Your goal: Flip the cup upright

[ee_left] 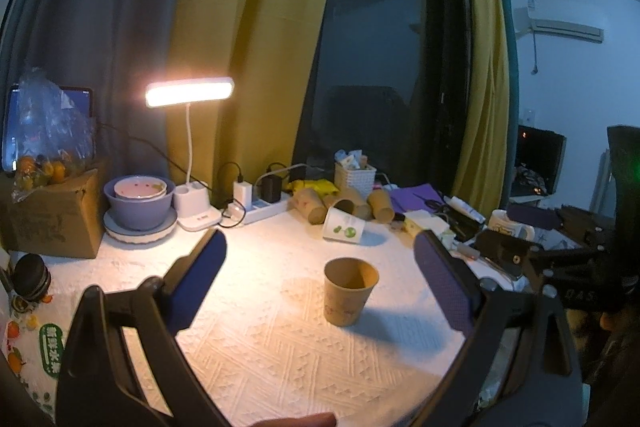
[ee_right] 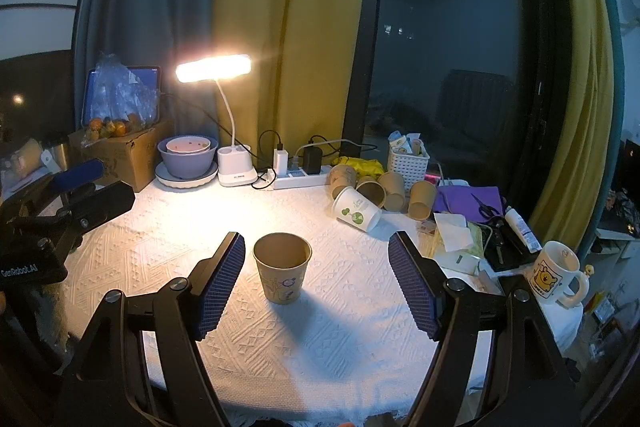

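The brown paper cup (ee_right: 282, 273) is found standing upright, mouth up, on the white cloth of the desk (ee_right: 320, 347), so the flip is judged done. It is touched by neither tool.

Left to right: the left tongs (ee_left: 320, 281) are held wide apart and empty, the cup framed between and beyond their pads. The right tongs (ee_right: 316, 281) are likewise spread and empty; their left pad (ee_right: 220, 283) stands just beside the cup wall. A careless sideways withdrawal there is judged the main risk, since so light a cup would tip readily.

Open cloth is available in front of and around the cup. Room is bounded on the left by the bowls (ee_right: 188, 157), at the back by the lamp (ee_right: 236, 167), power strip (ee_right: 304, 179) and toppled cups (ee_right: 372, 197), and on the right by the mug (ee_right: 554, 273) near the desk edge.
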Demonstrator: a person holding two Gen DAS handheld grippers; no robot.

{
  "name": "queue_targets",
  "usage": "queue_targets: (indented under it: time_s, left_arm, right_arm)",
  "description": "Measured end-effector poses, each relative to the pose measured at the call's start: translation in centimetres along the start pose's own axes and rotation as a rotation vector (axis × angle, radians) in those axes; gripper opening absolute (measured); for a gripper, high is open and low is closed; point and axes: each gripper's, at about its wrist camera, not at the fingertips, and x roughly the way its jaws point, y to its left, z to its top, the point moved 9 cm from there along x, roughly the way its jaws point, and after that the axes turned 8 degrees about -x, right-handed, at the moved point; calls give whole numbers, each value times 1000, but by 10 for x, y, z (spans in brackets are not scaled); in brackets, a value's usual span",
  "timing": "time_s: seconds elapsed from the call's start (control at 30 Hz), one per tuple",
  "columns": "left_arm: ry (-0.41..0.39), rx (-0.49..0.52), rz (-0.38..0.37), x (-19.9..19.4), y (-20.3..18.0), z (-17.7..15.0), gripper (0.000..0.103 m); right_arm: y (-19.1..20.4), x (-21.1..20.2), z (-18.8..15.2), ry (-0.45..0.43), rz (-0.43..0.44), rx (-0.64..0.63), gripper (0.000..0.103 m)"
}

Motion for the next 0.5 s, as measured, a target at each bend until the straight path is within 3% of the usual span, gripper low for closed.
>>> queue_targets:
  time_s: [0.5]
  left_arm:
    - [25, 0, -15, 5, -4, -6, 96]
  right_arm:
    - [0, 1, -2, 2, 0, 4, 77]
